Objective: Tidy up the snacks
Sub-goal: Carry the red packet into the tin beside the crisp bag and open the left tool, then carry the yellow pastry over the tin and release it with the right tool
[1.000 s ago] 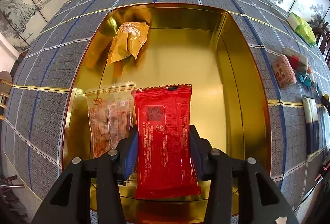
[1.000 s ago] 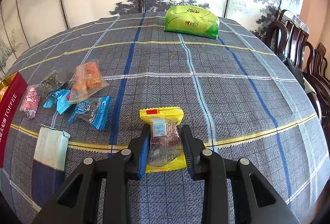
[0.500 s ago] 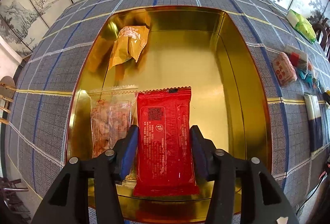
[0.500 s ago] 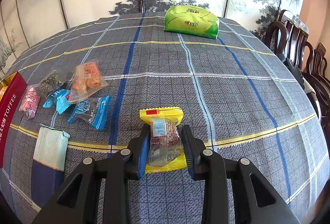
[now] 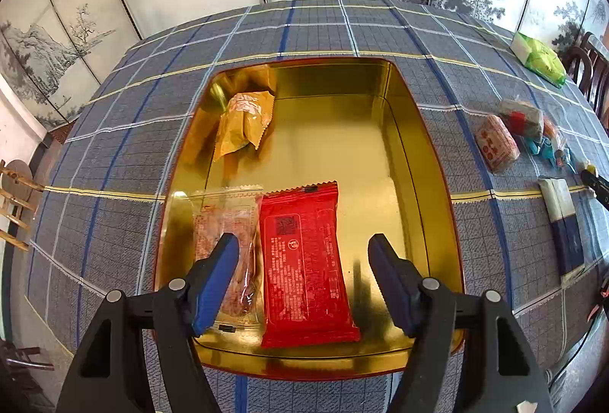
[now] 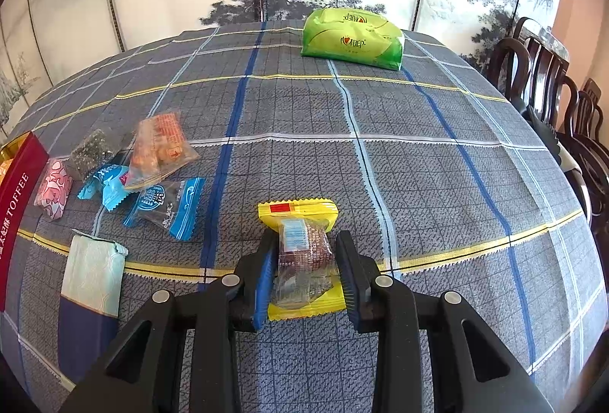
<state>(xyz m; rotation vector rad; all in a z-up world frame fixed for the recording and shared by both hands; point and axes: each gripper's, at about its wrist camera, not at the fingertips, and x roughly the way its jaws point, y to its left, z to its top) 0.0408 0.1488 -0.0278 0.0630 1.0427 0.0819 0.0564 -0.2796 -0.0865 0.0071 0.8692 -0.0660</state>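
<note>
Inside the gold tin [image 5: 415, 154], the red packet [image 5: 304, 260] lies flat beside a clear-wrapped snack [image 5: 224, 222] — the left hand-held gripper [image 5: 302, 260] above it, jaws opening and touching nothing. Over on the counter [image 6: 418, 165], the right hand-held gripper [image 6: 304, 268] is clamped on a yellow-edged snack [image 6: 300, 222].

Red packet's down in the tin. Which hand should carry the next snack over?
Right, probably. The right gripper is shut on the yellow-edged snack, ready to carry. The left gripper is opening above the red packet lying in the gold tin, holding nothing.
</note>
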